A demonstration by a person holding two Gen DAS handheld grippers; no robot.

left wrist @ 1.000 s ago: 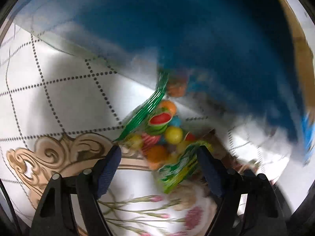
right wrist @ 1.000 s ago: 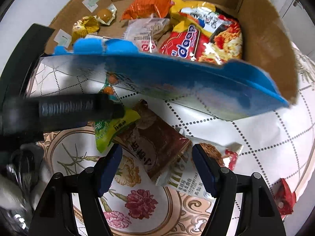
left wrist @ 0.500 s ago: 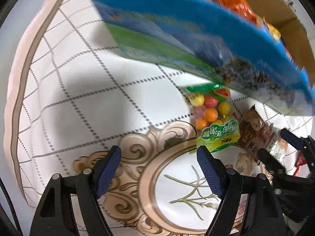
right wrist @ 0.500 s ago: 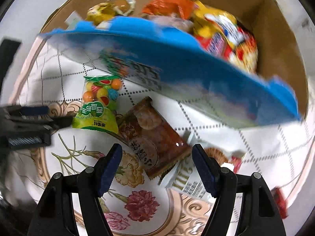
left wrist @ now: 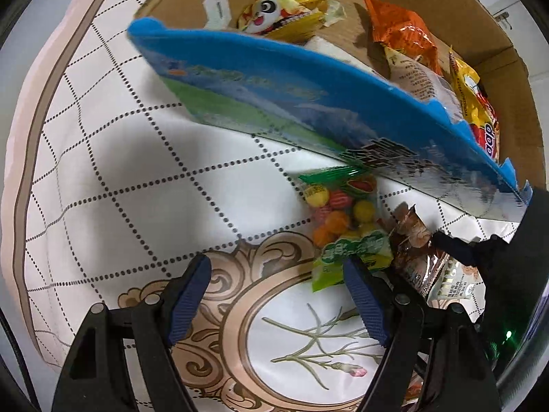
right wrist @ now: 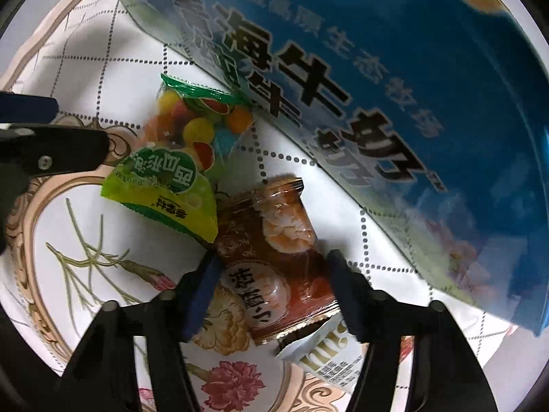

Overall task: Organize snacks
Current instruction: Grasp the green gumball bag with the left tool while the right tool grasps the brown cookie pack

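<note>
A cardboard box [left wrist: 514,79] with a blue printed front flap [left wrist: 308,103] holds several snack packets. On the patterned tablecloth before it lie a green bag of coloured candies [left wrist: 343,219], a brown shrimp-snack packet [right wrist: 274,250] and a white packet [right wrist: 326,353]. My right gripper [right wrist: 271,267] is open, its fingers astride the brown packet, low over it. My left gripper [left wrist: 274,274] is open and empty, above the cloth just left of the candy bag [right wrist: 178,164].
The blue flap [right wrist: 377,68] leans out over the cloth close above the packets. The box holds an orange packet [left wrist: 405,31], a yellow cartoon packet [left wrist: 284,13] and a red-yellow bag [left wrist: 480,113]. The table's edge [left wrist: 20,171] runs along the left.
My right gripper has dropped down and forward, its fingers now around the brown packet. My left gripper has drawn back from the candy bag and stays open.
</note>
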